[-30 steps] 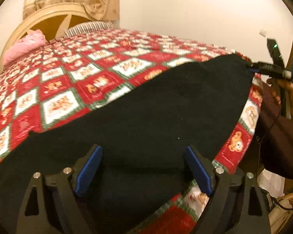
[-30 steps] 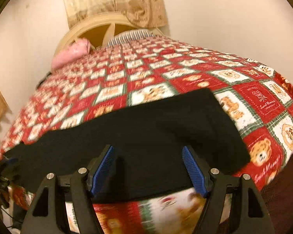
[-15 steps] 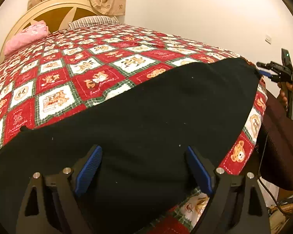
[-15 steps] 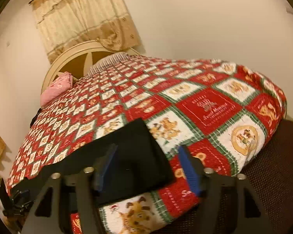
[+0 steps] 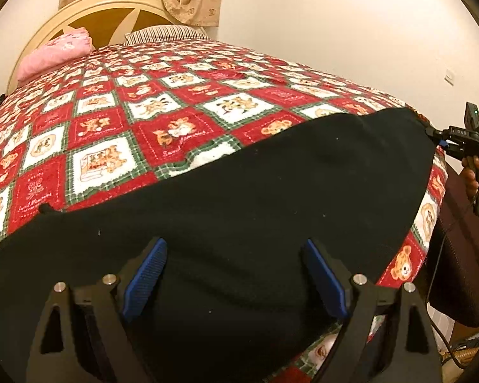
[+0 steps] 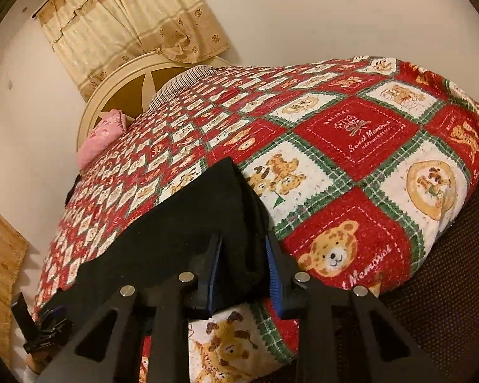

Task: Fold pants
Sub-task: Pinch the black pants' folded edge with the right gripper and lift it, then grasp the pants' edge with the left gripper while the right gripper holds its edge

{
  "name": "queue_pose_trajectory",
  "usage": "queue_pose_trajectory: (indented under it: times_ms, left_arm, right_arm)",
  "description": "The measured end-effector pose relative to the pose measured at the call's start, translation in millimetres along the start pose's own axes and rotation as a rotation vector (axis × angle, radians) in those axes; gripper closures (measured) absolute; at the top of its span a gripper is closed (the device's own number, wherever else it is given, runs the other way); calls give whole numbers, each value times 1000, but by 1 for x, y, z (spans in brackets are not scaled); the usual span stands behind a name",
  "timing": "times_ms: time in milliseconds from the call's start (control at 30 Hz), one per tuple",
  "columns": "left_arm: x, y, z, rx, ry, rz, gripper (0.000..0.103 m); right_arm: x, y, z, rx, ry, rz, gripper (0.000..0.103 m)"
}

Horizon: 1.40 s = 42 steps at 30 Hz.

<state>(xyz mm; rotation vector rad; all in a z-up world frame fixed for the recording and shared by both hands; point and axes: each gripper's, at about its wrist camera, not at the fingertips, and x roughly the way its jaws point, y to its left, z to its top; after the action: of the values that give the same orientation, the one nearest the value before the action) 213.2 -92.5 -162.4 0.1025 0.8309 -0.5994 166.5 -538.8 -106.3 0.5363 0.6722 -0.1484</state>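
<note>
Plain cream walls [image 5: 335,16] close in a bedroom, with a beige patterned curtain [image 6: 127,22] hanging above a rounded cream headboard [image 5: 89,9]; a wide bed fills most of both views, covered by a red, white and green patchwork quilt [image 5: 163,118] printed with bears and lettering; at the head end a striped pillow [image 5: 163,33] lies beside a pink pillow [image 5: 57,52]; a light wooden panel [image 6: 0,255] leans by the wall in the right wrist view, and a dark brown fabric surface [image 6: 447,271] runs along the foot of the bed; the black pants [image 5: 255,198] lie spread flat across the quilt near its foot edge, reaching from one gripper to the other; the left gripper [image 5: 234,274] sits over the near edge of the pants with its blue-padded jaws wide apart, cloth lying between them; the right gripper [image 6: 242,271] has its jaws drawn close on the far end of the pants, dark fabric bunched between the pads; a small white wall socket [image 5: 449,78] shows at the right.
</note>
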Motion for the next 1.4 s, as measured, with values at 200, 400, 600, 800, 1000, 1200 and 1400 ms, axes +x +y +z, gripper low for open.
queue_pose_trajectory:
  times_ms: [200,400,600,800,1000,1200,1400]
  left_arm:
    - [-5,-1,0,-12,-3,-18,13]
    - [-18,-8,7,-7,-33,-49,13]
    - [-24,-13,12,-23,-49,-114,13]
    - [-24,-10,11,-62,-49,-155,13]
    - [-22,-16,10,-58,-54,-194,13]
    - [-12,-37,16,-33,-48,-232,13]
    - [2,-63,30,-40,-33,-320,15]
  right_arm:
    - [-6,2,0,23,-35,16,89]
    - [-32,61,-2,-141,-112,24,90]
    - [-37,131,-15,-314,-111,79,90]
    - [-20,190,-48,-473,-57,137,90]
    - [18,238,-96,-602,47,198,90]
    - [58,245,-129,-628,143,207,90]
    - [56,237,-140,-657,151,246,85]
